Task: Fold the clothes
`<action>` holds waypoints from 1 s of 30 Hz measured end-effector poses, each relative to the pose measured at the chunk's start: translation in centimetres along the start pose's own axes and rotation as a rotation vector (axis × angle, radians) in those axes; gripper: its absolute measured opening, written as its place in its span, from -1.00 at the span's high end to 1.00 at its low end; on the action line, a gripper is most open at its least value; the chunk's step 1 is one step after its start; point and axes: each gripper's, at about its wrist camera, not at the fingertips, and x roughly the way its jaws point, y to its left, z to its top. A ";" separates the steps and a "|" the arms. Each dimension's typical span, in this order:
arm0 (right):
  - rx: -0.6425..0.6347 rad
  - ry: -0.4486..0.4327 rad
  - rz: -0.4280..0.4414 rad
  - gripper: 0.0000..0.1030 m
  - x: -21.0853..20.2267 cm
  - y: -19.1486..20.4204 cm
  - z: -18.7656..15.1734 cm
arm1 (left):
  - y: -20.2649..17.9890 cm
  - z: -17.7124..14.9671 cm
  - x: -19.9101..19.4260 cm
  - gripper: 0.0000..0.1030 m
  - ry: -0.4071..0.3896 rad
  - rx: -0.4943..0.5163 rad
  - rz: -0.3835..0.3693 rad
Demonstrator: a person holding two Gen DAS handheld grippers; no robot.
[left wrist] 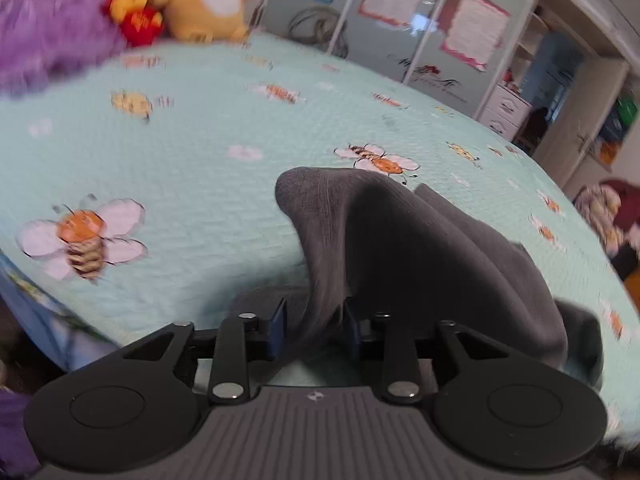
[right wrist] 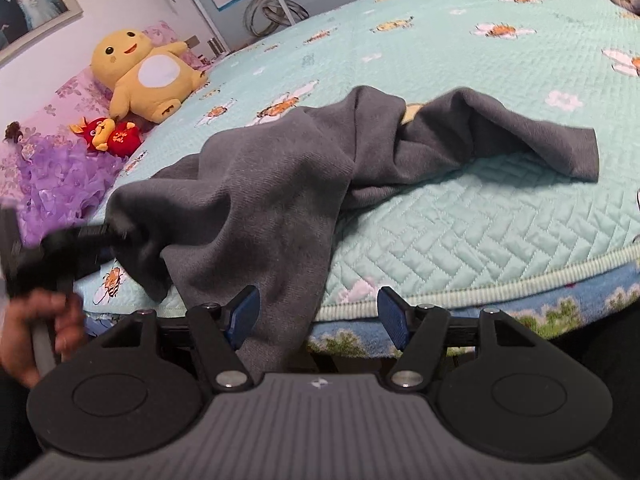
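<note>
A dark grey sweatshirt (right wrist: pixel 280 184) lies rumpled on the mint quilt with bee prints (right wrist: pixel 460 216). One sleeve (right wrist: pixel 560 140) stretches toward the right, and its near part hangs over the bed's front edge. My left gripper (left wrist: pixel 316 324) is shut on a bunched fold of the grey sweatshirt (left wrist: pixel 400 240) and lifts it off the quilt (left wrist: pixel 180 184). In the right wrist view the left gripper (right wrist: pixel 116 236) shows at the left, blurred, with a hand (right wrist: pixel 36 328) on its grip. My right gripper (right wrist: pixel 316 312) is open, its blue pads (right wrist: pixel 394 316) wide apart, with hanging cloth against the left pad.
A yellow plush toy (right wrist: pixel 144 76), a small red plush (right wrist: pixel 108 134) and a purple ruffled cushion (right wrist: pixel 64 184) sit at the bed's head. Wardrobe doors with posters (left wrist: pixel 472 28) and white drawers (left wrist: pixel 506 110) stand beyond the bed. A bundle of fabric (left wrist: pixel 612 212) lies off the bed's right side.
</note>
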 end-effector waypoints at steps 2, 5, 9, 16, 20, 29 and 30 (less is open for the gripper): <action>0.014 0.005 0.000 -0.27 0.1 -0.2 -0.1 | -0.5 -0.3 -2.5 0.18 -0.056 0.061 0.019; 0.035 0.011 0.001 -0.27 0.3 -0.5 -0.1 | -2.4 -0.6 -5.4 0.02 -0.127 0.159 0.003; 0.062 0.016 0.005 -0.27 0.4 -0.8 -0.1 | -7.8 -2.1 -5.7 -0.21 -0.074 0.360 -0.145; 0.102 0.002 -0.003 -0.28 0.0 -1.9 0.0 | -16.9 -6.4 0.0 -0.25 0.051 0.692 -0.152; 0.146 -0.003 -0.007 -0.28 -0.3 -3.2 -0.1 | -18.5 -8.0 3.8 -0.27 0.102 0.806 -0.070; 0.164 0.001 -0.006 -0.28 -0.4 -4.0 -0.3 | -12.0 -1.8 1.8 0.66 -0.021 0.491 -0.099; 0.165 0.002 -0.005 -0.28 -0.3 -4.0 -0.3 | -11.1 -0.8 1.3 0.66 -0.058 0.459 -0.084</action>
